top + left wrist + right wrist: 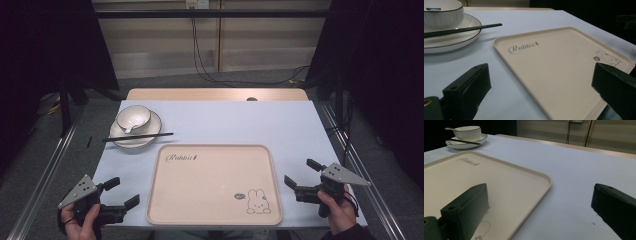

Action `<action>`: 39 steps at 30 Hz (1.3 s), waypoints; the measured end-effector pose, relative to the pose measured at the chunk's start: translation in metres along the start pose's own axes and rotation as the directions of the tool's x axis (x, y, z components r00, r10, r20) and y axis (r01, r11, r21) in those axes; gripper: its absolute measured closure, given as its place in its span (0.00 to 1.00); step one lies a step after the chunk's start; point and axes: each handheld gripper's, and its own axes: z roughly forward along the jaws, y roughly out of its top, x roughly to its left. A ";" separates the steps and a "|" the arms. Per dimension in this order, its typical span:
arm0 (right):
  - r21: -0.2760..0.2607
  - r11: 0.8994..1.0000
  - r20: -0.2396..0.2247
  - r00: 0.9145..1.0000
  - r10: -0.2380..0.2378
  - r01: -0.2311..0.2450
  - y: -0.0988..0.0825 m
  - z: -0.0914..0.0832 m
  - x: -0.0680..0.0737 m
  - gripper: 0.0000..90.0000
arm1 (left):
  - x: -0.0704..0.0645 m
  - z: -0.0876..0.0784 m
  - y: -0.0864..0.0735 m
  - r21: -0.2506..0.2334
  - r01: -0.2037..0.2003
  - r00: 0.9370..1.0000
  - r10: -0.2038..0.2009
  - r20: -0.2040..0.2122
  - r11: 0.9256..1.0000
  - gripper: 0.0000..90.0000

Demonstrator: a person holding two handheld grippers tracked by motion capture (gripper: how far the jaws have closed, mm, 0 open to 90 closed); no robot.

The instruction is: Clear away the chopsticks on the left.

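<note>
chopsticks (138,136) lie lengthwise across the plate (150,134) at the tabletop's far-left corner, nearer my left tongs (122,194); both tongs spread, empty.

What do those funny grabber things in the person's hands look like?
Each is black, with two chunky black jaws and a grey three-cornered plate dotted with small holes on top. That goes for the left gripper and the right gripper. A dark sleeve shows at the right wrist.

1. Beige tray (215,185) with a "Rabbit" print sits at the desk's (280,125) near edge.
2. At the far left corner, a white plate (145,135) carries a bowl (133,117) with a spoon.
3. Black chopsticks (137,136) lie across the plate's rim.
</note>
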 end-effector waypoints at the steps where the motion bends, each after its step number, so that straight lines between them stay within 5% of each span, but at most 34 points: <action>1: 0.001 1.000 0.000 1.000 -0.002 0.002 0.000 0.000 0.000 0.01 | 0.000 0.000 0.000 0.001 -0.007 1.000 0.007 0.001 1.000 0.02; 5: 0.001 1.000 -0.002 1.000 0.000 0.000 0.000 0.000 0.000 0.01 | 0.005 0.003 0.005 0.030 -0.020 0.999 0.019 0.047 0.999 0.03; 13: 0.001 1.000 -0.005 1.000 -0.001 0.001 0.000 0.001 0.001 0.01 | 0.025 -0.002 0.027 0.037 -0.064 0.996 0.062 0.058 0.997 0.06; 14: 0.001 1.000 -0.005 1.000 0.001 -0.001 0.000 0.001 0.001 0.01 | 0.029 -0.003 0.029 0.045 -0.075 0.994 0.071 0.088 0.996 0.07; 25: -0.002 1.000 -0.009 1.000 -0.003 0.003 0.000 0.000 0.001 0.01 | 0.064 -0.005 0.047 0.089 -0.073 0.997 0.069 0.047 0.993 0.07; 30: -0.002 1.000 -0.009 1.000 -0.007 0.007 0.000 0.001 0.001 0.02 | 0.080 0.001 0.054 0.124 -0.094 0.995 0.089 0.051 0.988 0.07; 35: -0.002 1.000 -0.011 1.000 -0.006 0.006 0.000 0.001 0.001 0.02 | 0.097 0.012 0.057 0.140 -0.149 0.986 0.135 0.101 0.979 0.07; 38: -0.003 1.000 -0.011 1.000 -0.008 0.008 0.000 0.001 0.002 0.02 | 0.107 0.021 0.059 0.176 -0.188 0.981 0.175 0.088 0.966 0.06; 39: -0.004 1.000 -0.010 1.000 -0.008 0.008 0.000 0.001 0.001 0.02 | 0.108 0.024 0.059 0.171 -0.181 0.981 0.167 0.094 0.969 0.06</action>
